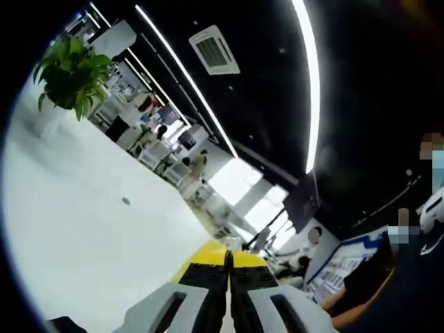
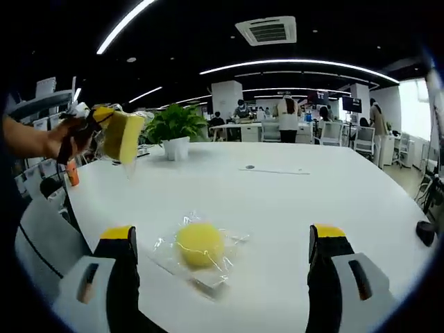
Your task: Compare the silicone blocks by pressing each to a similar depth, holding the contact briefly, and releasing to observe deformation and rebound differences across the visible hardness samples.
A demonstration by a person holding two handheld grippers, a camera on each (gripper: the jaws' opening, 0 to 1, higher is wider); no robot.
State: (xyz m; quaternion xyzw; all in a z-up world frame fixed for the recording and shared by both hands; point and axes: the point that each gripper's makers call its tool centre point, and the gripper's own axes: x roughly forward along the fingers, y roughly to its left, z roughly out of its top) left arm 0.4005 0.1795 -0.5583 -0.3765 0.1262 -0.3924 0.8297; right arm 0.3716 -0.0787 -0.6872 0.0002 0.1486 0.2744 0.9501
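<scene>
Two grippers work over a broad white table (image 2: pixel 291 194) in an open office, and we see a potted plant (image 2: pixel 175 132) standing at its far side. Our right gripper (image 2: pixel 220 250) holds its jaws spread wide around nothing, a round yellow silicone block (image 2: pixel 200 244) in clear wrap lying on the table between them. Our left gripper (image 2: pixel 104 132), jaws pressed together, holds a yellow block (image 2: pixel 123 136) lifted above the table's left edge. No writing is legible.
</scene>
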